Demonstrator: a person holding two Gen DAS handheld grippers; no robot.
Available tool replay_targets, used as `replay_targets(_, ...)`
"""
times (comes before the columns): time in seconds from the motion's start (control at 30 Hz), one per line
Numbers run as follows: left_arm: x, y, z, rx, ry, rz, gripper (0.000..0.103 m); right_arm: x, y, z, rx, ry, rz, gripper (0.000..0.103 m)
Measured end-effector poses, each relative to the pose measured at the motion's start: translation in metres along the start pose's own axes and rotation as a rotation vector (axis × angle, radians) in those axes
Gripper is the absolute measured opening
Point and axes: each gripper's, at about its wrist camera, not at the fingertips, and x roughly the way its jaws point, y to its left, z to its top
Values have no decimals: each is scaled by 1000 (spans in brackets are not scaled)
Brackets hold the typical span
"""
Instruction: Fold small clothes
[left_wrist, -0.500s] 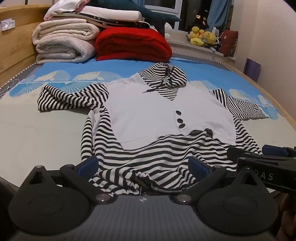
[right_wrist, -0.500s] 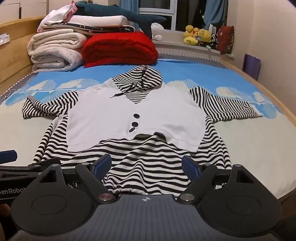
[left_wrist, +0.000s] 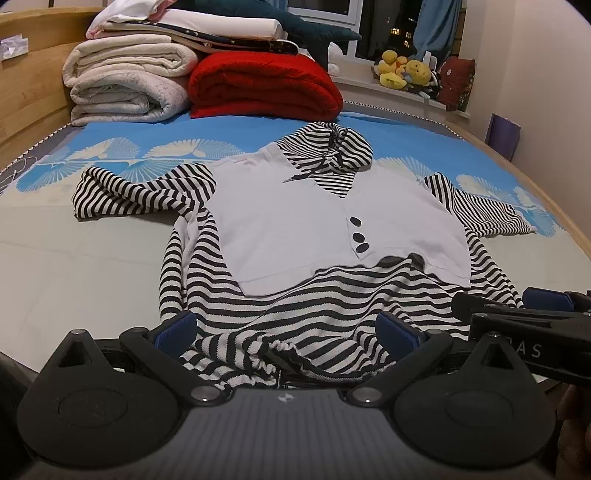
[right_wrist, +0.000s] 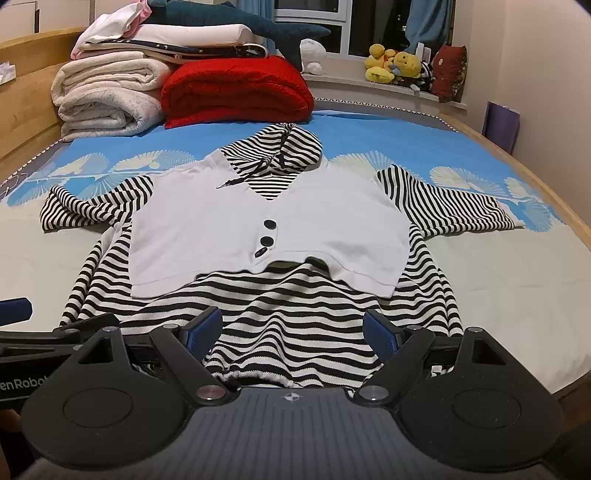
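A small black-and-white striped hooded top (left_wrist: 314, 317) (right_wrist: 295, 314) lies face up on the bed, sleeves spread to both sides. A white vest panel (left_wrist: 295, 229) (right_wrist: 221, 229) with three dark buttons covers its chest. My left gripper (left_wrist: 286, 332) stands open low over the bunched left part of the hem, with the cloth between its blue pads (left_wrist: 175, 330) and no pad pressing on it. My right gripper (right_wrist: 291, 332) is open over the right part of the hem. Each gripper shows at the edge of the other's view: the right gripper (left_wrist: 535, 314), the left gripper (right_wrist: 55, 332).
Folded white blankets (left_wrist: 129, 88) and a red blanket (left_wrist: 262, 88) are stacked at the head of the bed. Plush toys (left_wrist: 406, 72) sit on the window sill. A wooden bed frame (right_wrist: 517, 158) runs along the right edge. The blue and grey sheet (left_wrist: 74, 266) lies bare around the top.
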Motion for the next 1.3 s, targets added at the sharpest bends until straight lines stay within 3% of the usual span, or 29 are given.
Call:
replay_targets(0.7, 0, -1, 0, 3, -4, -3, 103, 1, 2, 0, -17, 11, -12, 84)
replay_targets(0.97, -1, -8, 7, 28, -44, 20, 103, 2, 0, -4, -24, 10, -27, 82)
replay_targets(1.17, 4, -6, 14, 22, -3, 8, 103, 3, 2, -2, -18, -27, -41, 81)
replay_targets(1.3, 3, -4, 20, 35, -15, 10, 103, 7, 4, 0, -11, -38, -45, 81)
